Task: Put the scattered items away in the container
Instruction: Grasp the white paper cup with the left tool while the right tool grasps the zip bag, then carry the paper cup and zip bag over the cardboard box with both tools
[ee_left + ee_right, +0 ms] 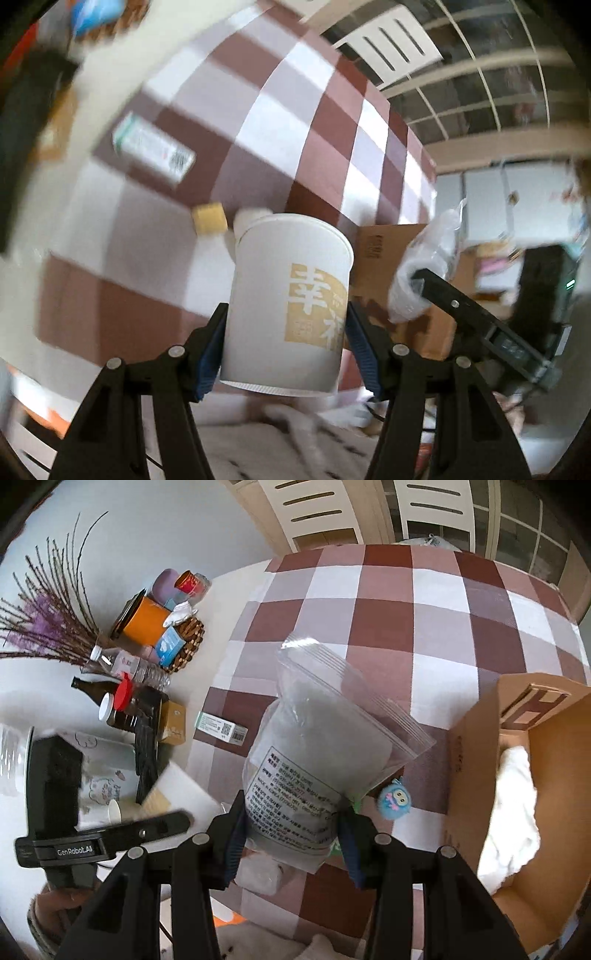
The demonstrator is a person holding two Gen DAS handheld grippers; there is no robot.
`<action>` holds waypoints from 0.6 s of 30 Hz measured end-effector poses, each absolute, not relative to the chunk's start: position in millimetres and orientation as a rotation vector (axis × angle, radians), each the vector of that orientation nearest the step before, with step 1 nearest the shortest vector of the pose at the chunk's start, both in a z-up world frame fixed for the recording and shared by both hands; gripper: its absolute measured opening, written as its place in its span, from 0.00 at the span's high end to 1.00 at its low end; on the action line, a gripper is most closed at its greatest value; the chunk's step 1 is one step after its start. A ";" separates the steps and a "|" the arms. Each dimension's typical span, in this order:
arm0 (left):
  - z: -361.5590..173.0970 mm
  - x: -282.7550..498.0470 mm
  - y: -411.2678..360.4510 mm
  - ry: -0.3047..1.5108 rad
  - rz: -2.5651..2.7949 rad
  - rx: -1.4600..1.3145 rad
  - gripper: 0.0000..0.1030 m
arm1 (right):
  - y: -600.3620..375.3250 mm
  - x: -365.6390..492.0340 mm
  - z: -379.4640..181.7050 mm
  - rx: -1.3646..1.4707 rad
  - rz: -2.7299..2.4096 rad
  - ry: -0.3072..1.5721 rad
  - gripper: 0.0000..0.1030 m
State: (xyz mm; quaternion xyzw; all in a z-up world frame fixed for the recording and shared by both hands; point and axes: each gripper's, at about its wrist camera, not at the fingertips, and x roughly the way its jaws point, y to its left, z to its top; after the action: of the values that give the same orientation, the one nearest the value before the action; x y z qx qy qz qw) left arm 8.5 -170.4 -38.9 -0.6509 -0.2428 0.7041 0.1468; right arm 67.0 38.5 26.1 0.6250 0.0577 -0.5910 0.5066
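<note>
Biggest thing first: the cardboard box [517, 775] sits at the right edge of the checked tablecloth [406, 609], open, w/ something white already inside. Risk there is both hands heading for it at once; the left gripper's view is blurred, which suggests fast motion, so the two loads could collide over the opening or knock the box wall and push it off the table edge. Next, the plastic zip bag [325, 738]: the right gripper [291, 834] pinches only its lower end, w/ the rest standing up floppy above the jaws, so it could fold over, snag the box rim or slide out. Then the paper cup [291, 299]: the left gripper [284, 332] is pressed on its sides, held tilted above the table, left of the box; thin paper wall, so too hard a squeeze would crush it, too light and it slips. Smaller bits not yet tidied: a flat green-white carton [221, 728] mid-left and a small blue fuzzy toy [394, 802] just beside the box, easy to knock off the table if the bag swings low.
</note>
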 end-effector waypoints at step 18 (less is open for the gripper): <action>22.5 2.7 -79.9 -0.035 2.292 -1.707 0.39 | 83.7 65.5 53.4 1.460 -1.517 0.163 0.56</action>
State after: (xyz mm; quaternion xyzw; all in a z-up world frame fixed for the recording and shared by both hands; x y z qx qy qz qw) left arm 2.7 -79.9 22.5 -0.5914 -0.0123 0.7938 0.1412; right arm 65.5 83.7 53.4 0.6018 0.0672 -0.6252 0.4925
